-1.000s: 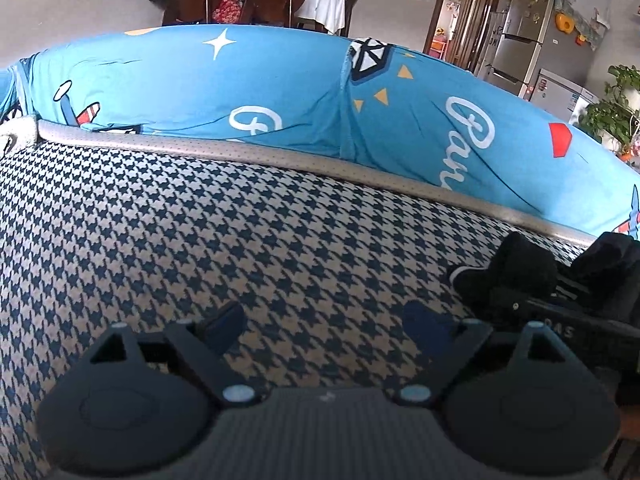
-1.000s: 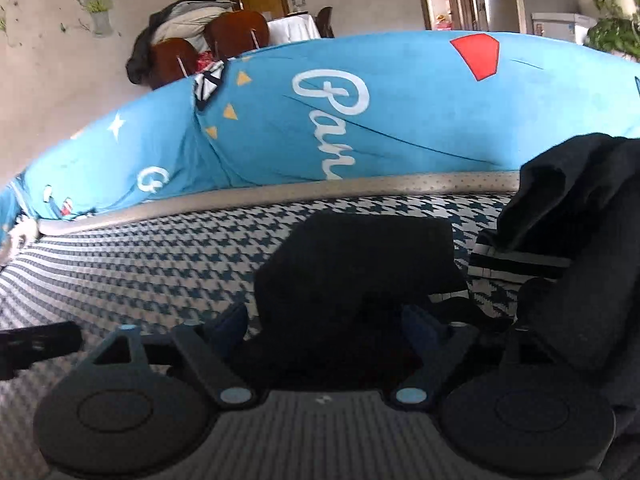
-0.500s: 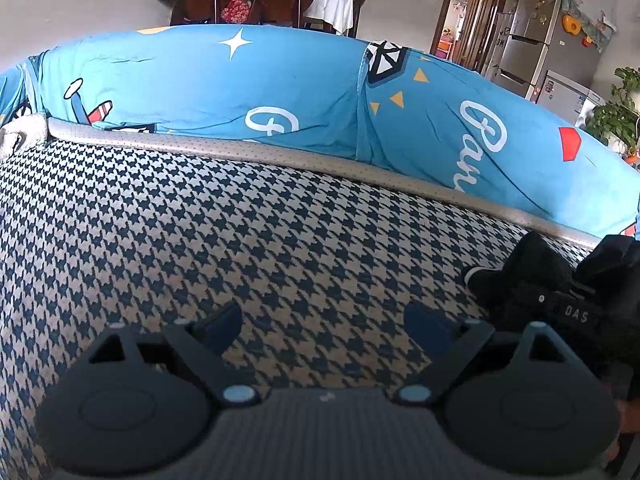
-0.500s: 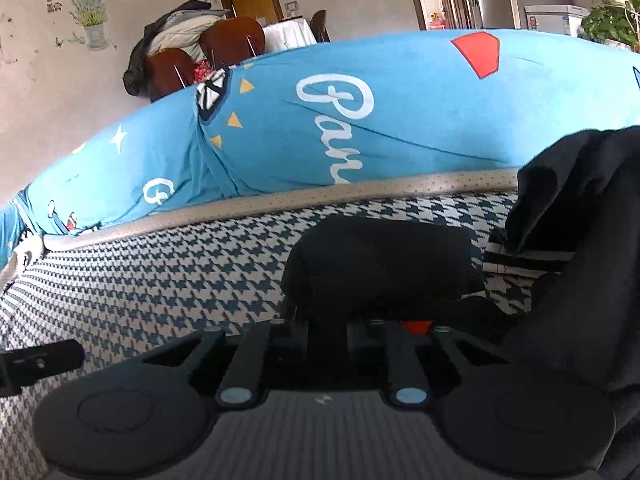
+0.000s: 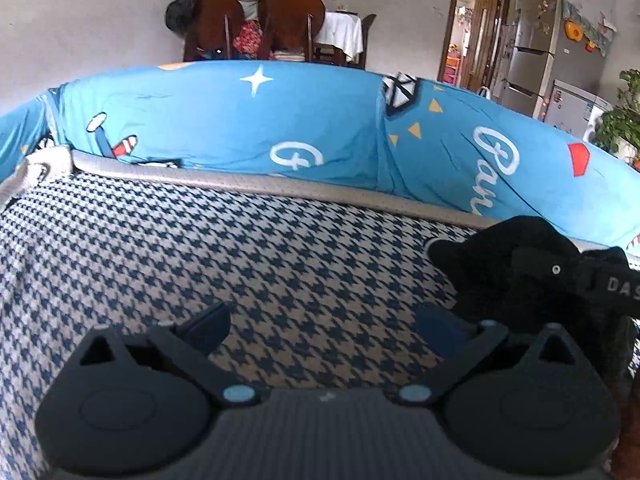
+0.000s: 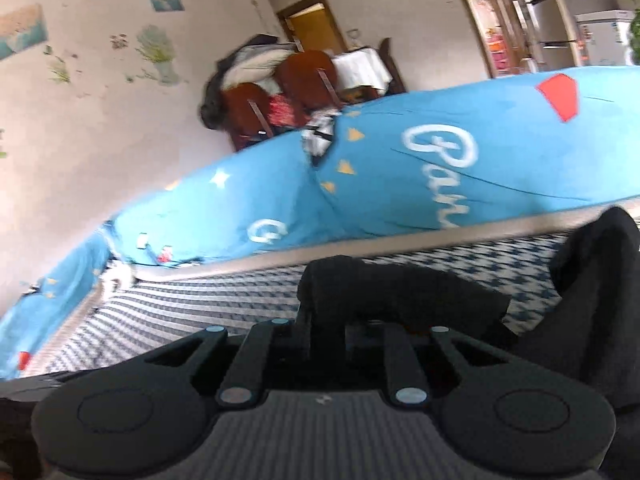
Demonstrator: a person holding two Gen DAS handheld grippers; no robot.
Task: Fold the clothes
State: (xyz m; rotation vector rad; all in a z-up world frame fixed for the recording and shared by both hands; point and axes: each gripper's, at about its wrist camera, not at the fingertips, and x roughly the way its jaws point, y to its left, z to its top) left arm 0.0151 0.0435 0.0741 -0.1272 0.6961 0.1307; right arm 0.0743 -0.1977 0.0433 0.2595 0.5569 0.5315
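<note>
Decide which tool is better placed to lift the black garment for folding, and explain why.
Right. The right tool is shut on the black garment; the left tool, its jaws opening, has only houndstooth cover between them.

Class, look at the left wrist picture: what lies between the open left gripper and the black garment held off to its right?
Only bare checked cover shows between the left gripper, jaws opening and empty, and the black garment. The left wrist view shows this.

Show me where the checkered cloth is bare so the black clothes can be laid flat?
The checkered cloth is bare ahead of the left claw, as far as the grey edge strip under the blue cushions. The right side is crowded: the black clothes lie bunched there, pinched by the right claw.
</note>
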